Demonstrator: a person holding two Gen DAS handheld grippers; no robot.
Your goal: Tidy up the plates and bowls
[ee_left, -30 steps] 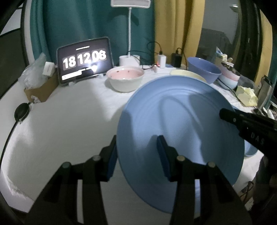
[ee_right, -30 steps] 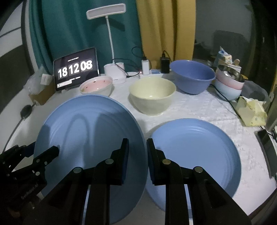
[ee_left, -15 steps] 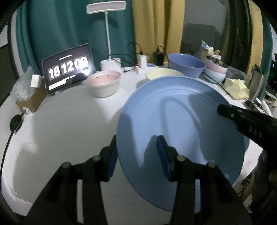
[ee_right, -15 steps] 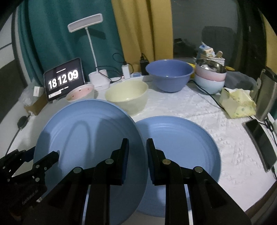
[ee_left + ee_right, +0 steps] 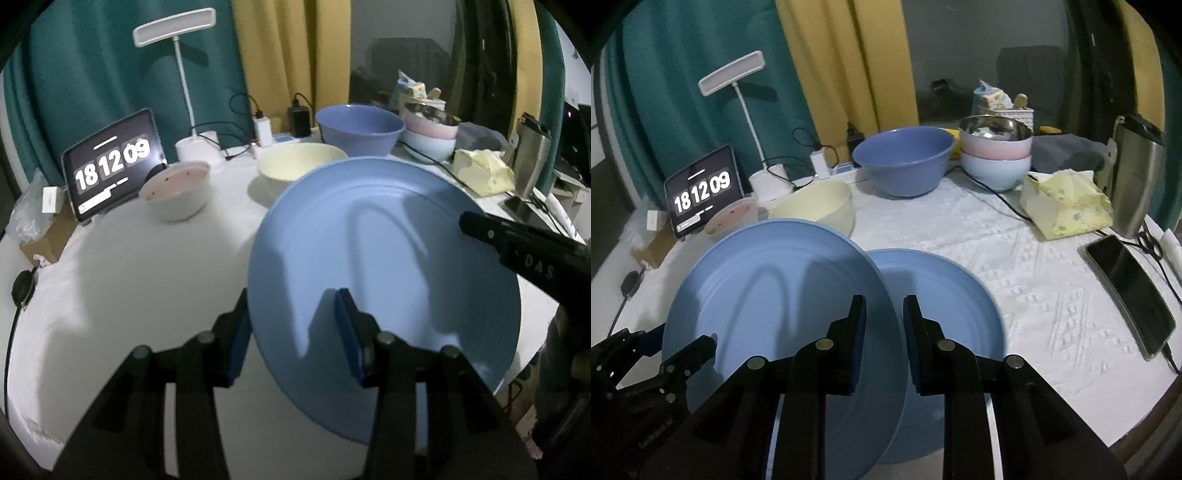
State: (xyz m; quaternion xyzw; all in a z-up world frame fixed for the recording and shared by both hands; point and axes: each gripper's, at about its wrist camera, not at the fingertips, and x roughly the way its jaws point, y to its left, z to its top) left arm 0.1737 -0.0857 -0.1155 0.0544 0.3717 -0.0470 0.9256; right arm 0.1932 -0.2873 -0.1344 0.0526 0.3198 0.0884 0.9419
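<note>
A large blue plate [image 5: 388,266] hangs tilted above the white table, held by both grippers at opposite rims. My left gripper [image 5: 291,332] is shut on its left rim; my right gripper [image 5: 884,317] is shut on its right rim. The same plate [image 5: 775,295] overlaps the left edge of a second blue plate [image 5: 945,295] lying flat on the tablecloth. Behind stand a cream bowl [image 5: 820,210], a small pink bowl [image 5: 731,218], a big blue bowl [image 5: 905,162] and a stack of bowls [image 5: 997,155]. The right gripper's finger [image 5: 517,251] shows in the left wrist view.
A tablet clock [image 5: 701,192] and a desk lamp [image 5: 768,181] stand at the back left with chargers and cables. A phone [image 5: 1130,291], a yellow tissue pack [image 5: 1067,210] and a steel flask [image 5: 1137,173] sit at the right. A cardboard box [image 5: 48,236] sits far left.
Both grippers have carried the plate to the right across the table. It now reaches over the left edge of the flat plate. Both grips are unchanged.
</note>
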